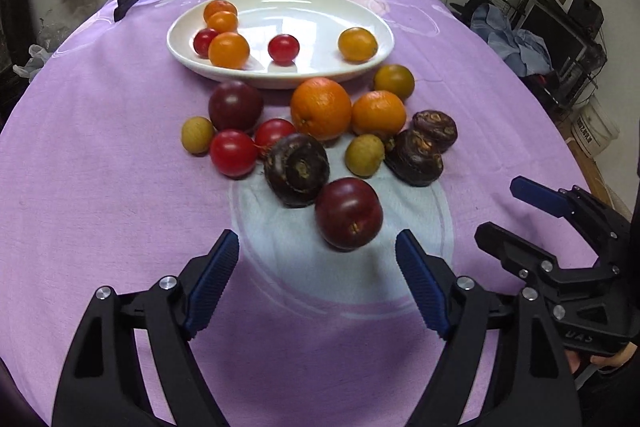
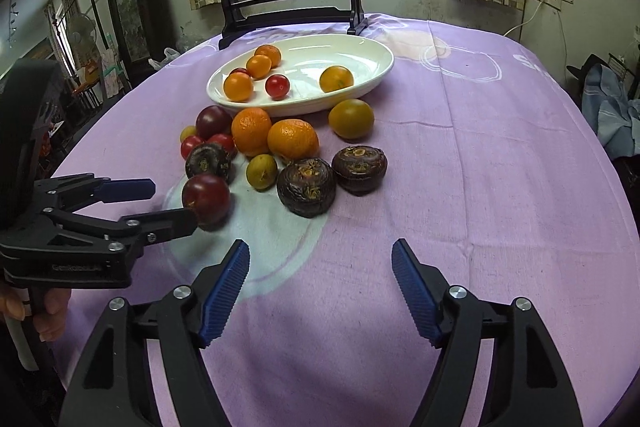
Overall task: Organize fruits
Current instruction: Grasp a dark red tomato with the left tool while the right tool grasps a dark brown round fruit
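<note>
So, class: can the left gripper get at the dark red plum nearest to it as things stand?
Probably yes. The left gripper is open, the dark red plum sits just ahead of its fingertips, and only bare tablecloth lies between them.

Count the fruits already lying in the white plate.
6: three orange ones and a red one clustered at the white plate's left end, a red one mid-plate, a yellow-orange one right. Others may hide behind.

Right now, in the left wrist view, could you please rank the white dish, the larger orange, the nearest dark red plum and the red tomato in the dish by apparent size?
1. White dish
2. Larger orange and nearest dark red plum: look alike; the plum lies nearer the camera, so unranked.
3. Red tomato in the dish
</note>
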